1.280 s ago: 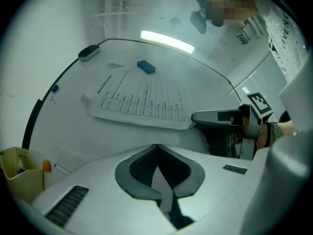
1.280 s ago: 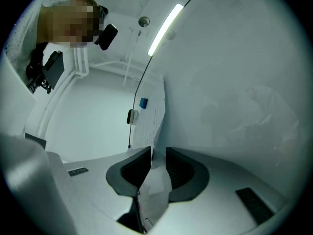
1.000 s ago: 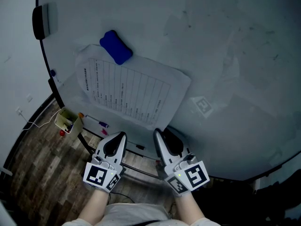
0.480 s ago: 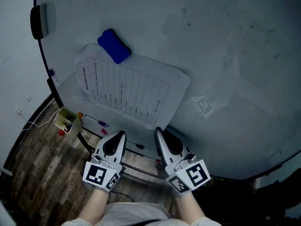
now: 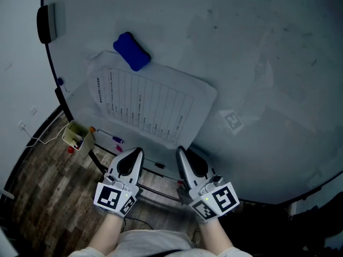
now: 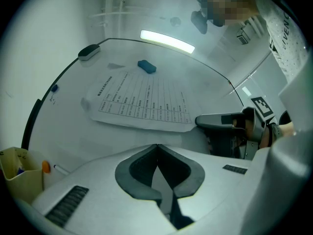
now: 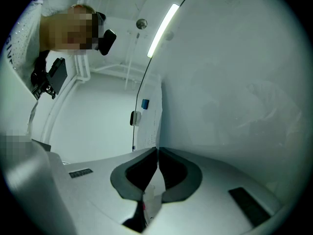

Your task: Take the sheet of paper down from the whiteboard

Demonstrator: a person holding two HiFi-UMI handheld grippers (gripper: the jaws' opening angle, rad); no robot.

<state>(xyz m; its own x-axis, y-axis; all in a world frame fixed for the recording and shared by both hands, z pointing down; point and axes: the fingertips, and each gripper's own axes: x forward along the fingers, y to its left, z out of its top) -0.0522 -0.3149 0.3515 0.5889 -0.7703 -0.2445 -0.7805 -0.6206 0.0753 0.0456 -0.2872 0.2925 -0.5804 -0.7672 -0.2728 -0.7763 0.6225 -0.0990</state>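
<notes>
A printed sheet of paper (image 5: pixel 144 103) hangs on the whiteboard (image 5: pixel 257 63), pinned at its top corner by a blue magnet (image 5: pixel 131 52). The left gripper view shows the sheet (image 6: pixel 142 102) and magnet (image 6: pixel 146 66) ahead of the jaws. My left gripper (image 5: pixel 138 152) and right gripper (image 5: pixel 179 150) are held side by side just below the sheet's lower edge, both shut and empty, touching nothing. The right gripper (image 7: pixel 157 151) points along the board, with the sheet (image 7: pixel 151 124) seen edge-on.
A black eraser (image 5: pixel 45 23) sits at the board's upper left edge. A yellow cup (image 5: pixel 76 136) with pens and loose markers (image 5: pixel 113 140) rest on the tray below the board. Wood floor (image 5: pixel 43 181) lies beneath.
</notes>
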